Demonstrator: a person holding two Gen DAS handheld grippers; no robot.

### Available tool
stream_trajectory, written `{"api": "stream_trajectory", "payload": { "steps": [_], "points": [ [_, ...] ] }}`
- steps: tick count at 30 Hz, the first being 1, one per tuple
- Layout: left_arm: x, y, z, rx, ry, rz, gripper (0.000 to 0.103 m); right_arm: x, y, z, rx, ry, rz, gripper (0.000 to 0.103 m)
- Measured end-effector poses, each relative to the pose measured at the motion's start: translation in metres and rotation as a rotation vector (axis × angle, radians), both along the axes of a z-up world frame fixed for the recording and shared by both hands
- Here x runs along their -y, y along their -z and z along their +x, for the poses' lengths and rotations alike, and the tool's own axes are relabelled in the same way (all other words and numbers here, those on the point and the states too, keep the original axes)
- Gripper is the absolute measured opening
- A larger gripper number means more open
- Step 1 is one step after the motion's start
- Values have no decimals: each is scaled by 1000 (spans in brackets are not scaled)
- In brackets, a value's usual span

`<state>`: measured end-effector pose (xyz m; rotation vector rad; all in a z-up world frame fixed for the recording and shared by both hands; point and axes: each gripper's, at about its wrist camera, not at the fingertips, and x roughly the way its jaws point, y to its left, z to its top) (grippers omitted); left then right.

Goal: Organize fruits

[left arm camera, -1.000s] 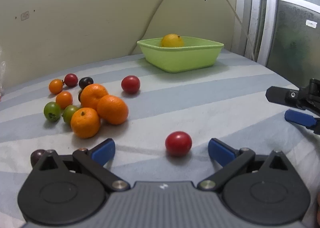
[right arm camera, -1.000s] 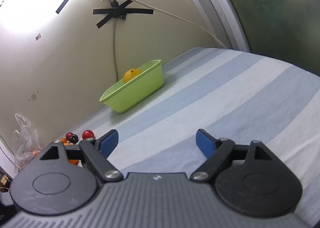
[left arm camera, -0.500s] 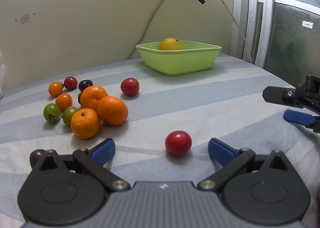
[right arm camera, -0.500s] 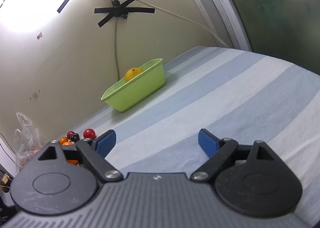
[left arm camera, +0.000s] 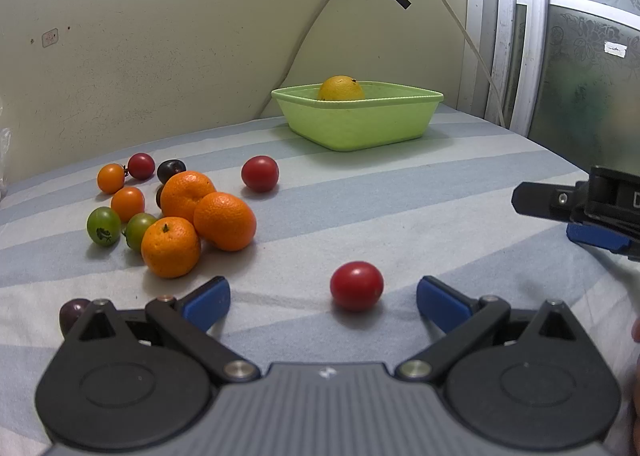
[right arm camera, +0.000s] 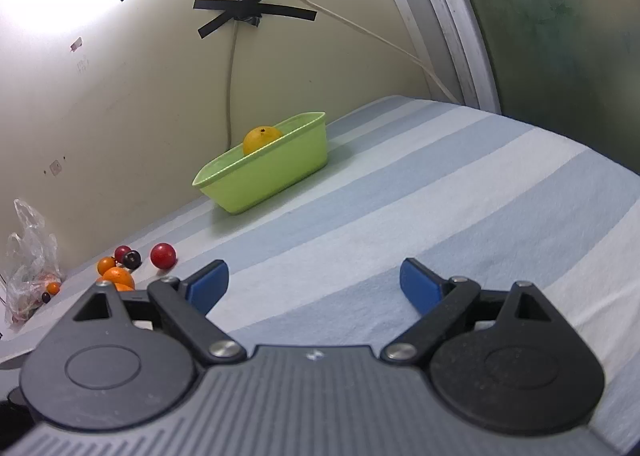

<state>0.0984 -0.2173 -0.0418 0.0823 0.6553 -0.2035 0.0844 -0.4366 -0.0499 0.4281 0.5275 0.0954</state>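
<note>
My left gripper (left arm camera: 323,298) is open and empty, low over the striped cloth, with a red tomato (left arm camera: 356,285) lying just ahead between its blue fingertips. Three oranges (left arm camera: 224,221) lie to the left among several small tomatoes, orange (left arm camera: 127,203), green (left arm camera: 103,226), red (left arm camera: 260,173) and dark. A green bin (left arm camera: 360,122) at the back holds a yellow fruit (left arm camera: 341,88). My right gripper (right arm camera: 314,288) is open and empty over bare cloth; the bin (right arm camera: 267,172) lies ahead of it to the left.
The right gripper's fingers (left arm camera: 576,212) reach in at the right edge of the left wrist view. A dark fruit (left arm camera: 73,312) lies beside my left finger. A plastic bag (right arm camera: 28,256) with fruit sits far left. A wall and cable stand behind the bin, a window frame at right.
The left gripper has tilted or lowered slightly, so the bin and wall sit lower in its view. The right gripper has shifted a little. No fruit has moved.
</note>
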Motion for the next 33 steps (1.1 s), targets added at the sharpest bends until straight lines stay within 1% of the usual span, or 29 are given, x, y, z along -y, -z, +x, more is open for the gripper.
{"api": "stream_trajectory", "payload": {
  "steps": [8,23,28,33],
  "points": [
    [0,0,0,0,-1,0,103,-1,-1,1,1,-7,5,98],
    [0,1,0,0,-4,-1,103,9,1,-2,22,-8,98,98],
    [4,1,-3,1,-40,-1,103,10,2,-2,26,-7,107,98],
    [4,-3,-13,-26,17,37,103,9,1,-3,28,-6,100,98]
  ]
}}
